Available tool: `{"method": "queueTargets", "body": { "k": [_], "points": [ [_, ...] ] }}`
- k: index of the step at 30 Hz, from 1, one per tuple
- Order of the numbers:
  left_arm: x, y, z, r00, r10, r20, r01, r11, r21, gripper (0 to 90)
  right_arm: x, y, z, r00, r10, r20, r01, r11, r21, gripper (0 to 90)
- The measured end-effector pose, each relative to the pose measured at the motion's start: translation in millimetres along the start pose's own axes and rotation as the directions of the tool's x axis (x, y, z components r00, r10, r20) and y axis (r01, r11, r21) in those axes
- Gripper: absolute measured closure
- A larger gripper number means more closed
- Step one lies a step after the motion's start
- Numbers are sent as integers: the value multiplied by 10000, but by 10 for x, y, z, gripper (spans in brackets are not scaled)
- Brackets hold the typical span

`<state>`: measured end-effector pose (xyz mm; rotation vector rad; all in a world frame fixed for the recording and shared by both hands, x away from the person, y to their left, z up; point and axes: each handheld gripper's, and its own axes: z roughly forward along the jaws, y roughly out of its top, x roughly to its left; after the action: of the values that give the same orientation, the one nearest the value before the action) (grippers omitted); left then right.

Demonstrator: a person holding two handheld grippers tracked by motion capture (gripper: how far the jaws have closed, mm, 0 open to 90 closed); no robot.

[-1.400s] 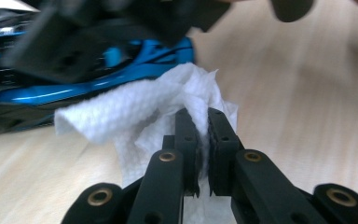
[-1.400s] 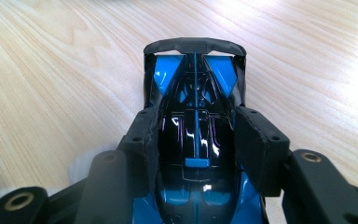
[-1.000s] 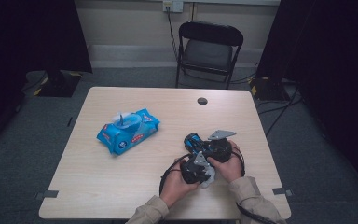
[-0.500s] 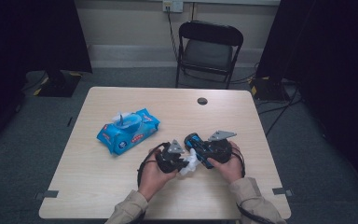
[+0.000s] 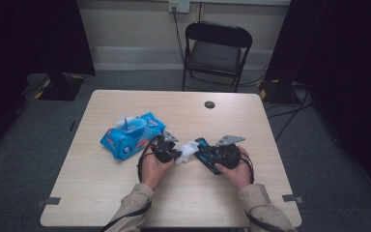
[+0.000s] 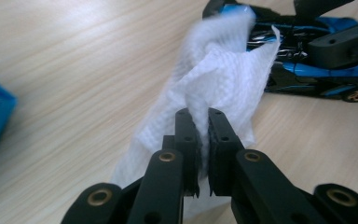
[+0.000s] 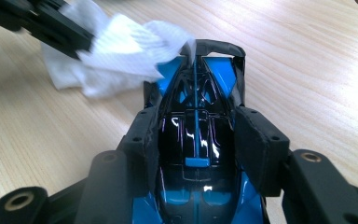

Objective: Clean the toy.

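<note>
A blue and black toy car [image 5: 206, 153] [image 7: 196, 140] lies on the wooden table [image 5: 125, 193], and my right gripper [image 5: 212, 155] [image 7: 196, 140] is shut on its body, one pad on each side. A crumpled white wipe [image 5: 186, 152] [image 6: 214, 79] [image 7: 116, 51] hangs from my left gripper [image 5: 175, 153] [image 6: 201, 128], which is shut on it. The wipe rests against the car's front end [image 7: 189, 53]. In the left gripper view the car [image 6: 317, 51] lies just beyond the wipe.
A blue pack of wet wipes [image 5: 131, 135] with one sheet sticking up from its lid lies left of my hands. A small dark round disc [image 5: 209, 104] sits near the table's far edge. A black folding chair [image 5: 215, 53] stands behind the table.
My left hand has slid leftward along the table with the wipe, from over the car's middle out to its front tip. The right hand and the car have stayed put.
</note>
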<state>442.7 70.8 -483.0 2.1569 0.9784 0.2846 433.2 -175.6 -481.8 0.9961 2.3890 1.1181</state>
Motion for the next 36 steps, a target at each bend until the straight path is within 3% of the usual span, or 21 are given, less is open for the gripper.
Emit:
{"method": "queueTargets", "body": {
  "k": [2,4,9,20,36],
  "points": [
    [-33,11,91,9998,-101,170,98,9998,171,839,-2,2,0,10000,-18,-8,18,10000,14,512],
    [-65,13,150,9997,139,223,-141,9999,76,821,-4,0,-1,10000,-13,-20,13,10000,1,512],
    [-107,50,192,9991,69,409,-74,9999,115,829,-7,10,9,10000,-14,-28,14,10000,9,512],
    [-293,75,236,9967,376,716,-390,9991,186,843,-16,31,20,9999,-97,-82,98,9999,110,511],
    [-640,57,262,9827,1061,1521,-1106,9936,218,845,-10,30,26,10000,-83,-49,83,10000,52,511]
  ]
}}
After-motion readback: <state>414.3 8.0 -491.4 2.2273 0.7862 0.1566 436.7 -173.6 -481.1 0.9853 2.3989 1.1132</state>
